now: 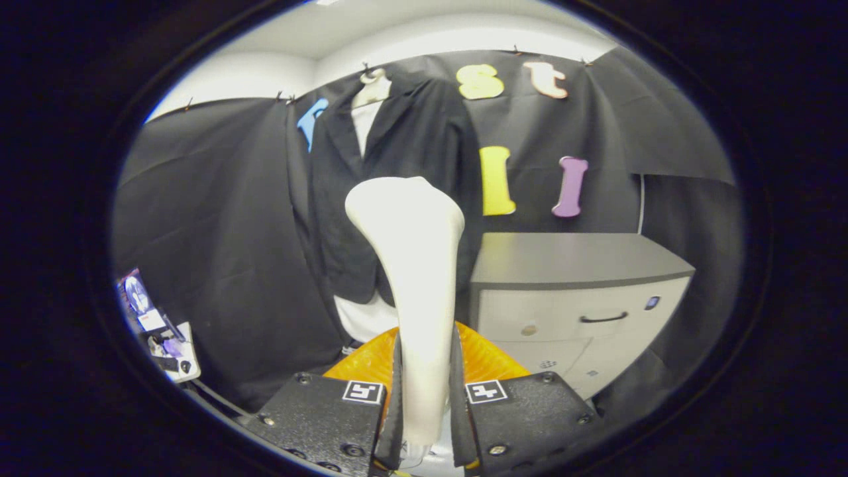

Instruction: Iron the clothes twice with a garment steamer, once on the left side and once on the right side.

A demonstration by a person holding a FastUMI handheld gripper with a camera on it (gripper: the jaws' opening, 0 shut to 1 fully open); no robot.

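Note:
A white garment steamer (411, 265) stands upright between my fingers, its wide head up and its orange base (490, 361) behind the fingers. My gripper (424, 397) is shut on the steamer's handle, both fingers pressing its sides. Beyond the steamer hangs a black jacket (397, 159) over a white shirt (363, 126) on a hanger, against the booth's black cloth. The steamer head is held in front of the jacket's lower middle; I cannot tell whether it touches the fabric.
A grey-topped cabinet (576, 265) with pale drawers and a dark handle stands just right of the jacket. Low at the left lies a small device with cables (162, 331). Black cloth (218, 232) hangs all around.

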